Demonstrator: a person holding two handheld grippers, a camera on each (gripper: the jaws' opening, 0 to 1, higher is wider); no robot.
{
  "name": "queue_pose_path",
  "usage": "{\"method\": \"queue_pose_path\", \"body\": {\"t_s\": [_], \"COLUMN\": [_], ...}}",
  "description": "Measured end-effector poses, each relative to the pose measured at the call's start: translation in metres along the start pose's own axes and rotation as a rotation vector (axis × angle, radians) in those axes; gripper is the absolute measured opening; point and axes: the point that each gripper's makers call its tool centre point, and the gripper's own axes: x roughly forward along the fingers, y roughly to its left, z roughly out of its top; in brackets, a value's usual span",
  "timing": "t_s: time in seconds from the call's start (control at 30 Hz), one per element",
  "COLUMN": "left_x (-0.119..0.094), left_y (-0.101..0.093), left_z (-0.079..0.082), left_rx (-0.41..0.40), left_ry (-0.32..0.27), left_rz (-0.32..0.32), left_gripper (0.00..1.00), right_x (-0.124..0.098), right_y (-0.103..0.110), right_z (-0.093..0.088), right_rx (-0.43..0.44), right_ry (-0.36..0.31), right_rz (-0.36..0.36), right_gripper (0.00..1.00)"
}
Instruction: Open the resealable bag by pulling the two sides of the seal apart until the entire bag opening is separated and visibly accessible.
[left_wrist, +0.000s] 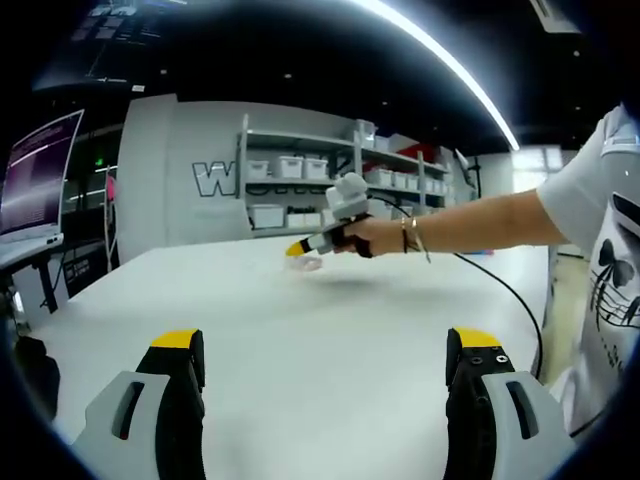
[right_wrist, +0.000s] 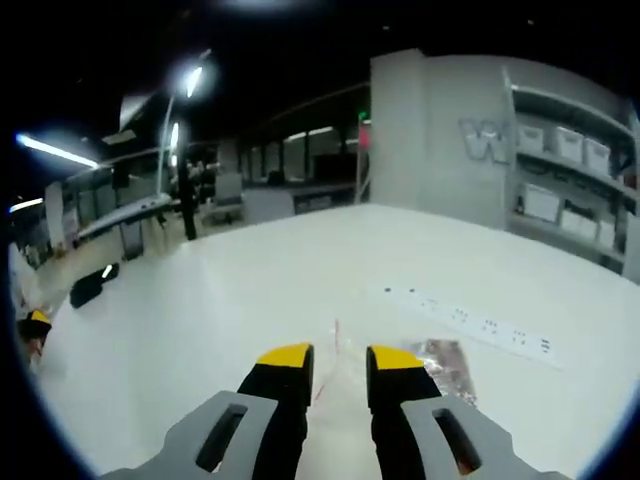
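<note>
The right gripper (right_wrist: 330, 365) has its fingers (right_wrist: 285, 358) narrowly parted just over the resealable bag (right_wrist: 425, 365), which lies flat on the white desk (right_wrist: 250, 290), trailing forward-right of them. The left gripper (left_wrist: 325, 355), fingers spread wide, hangs well back.

Under your hands the table (right_wrist: 250, 290) looks smooth and matt white. Your resealable bag (right_wrist: 440, 362) is clear, thin, glossy plastic. Both grippers seem to be hard matt plastic, grey with black jaws and yellow tips. The shelves (left_wrist: 300, 185) look like painted metal.
</note>
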Motion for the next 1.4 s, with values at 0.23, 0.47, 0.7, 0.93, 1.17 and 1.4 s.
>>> {"method": "queue_pose_path", "body": {"t_s": [0.23,0.47,0.7,0.93,1.17,1.4], "left_x": [-0.001,-0.001,-0.001,-0.002,-0.004,-0.004], "left_y": [-0.001,-0.001,-0.001,-0.002,-0.004,-0.006], "left_z": [0.001,0.001,0.002,0.002,0.004,0.007], "left_rx": [0.002,0.001,0.005,0.008,0.015,0.023], "left_ry": [0.000,-0.001,0.000,0.003,0.002,0.002], "left_rz": [0.001,0.001,0.001,0.001,0.004,0.003], "left_gripper": [1.00,1.00,1.00,1.00,1.00,1.00], "right_x": [0.001,0.003,0.006,0.006,0.001,-0.007], "right_y": [-0.011,-0.019,-0.023,-0.024,-0.021,-0.014], "right_z": [-0.003,-0.001,-0.003,-0.004,0.000,0.001], "right_rx": [0.007,0.002,0.008,0.019,0.027,0.021], "right_ry": [0.007,0.001,0.012,0.006,-0.016,-0.031], "right_rz": [-0.033,-0.063,-0.086,-0.095,-0.071,-0.053], "right_gripper": [0.34,0.52,0.75,1.00,1.00,1.00]}}
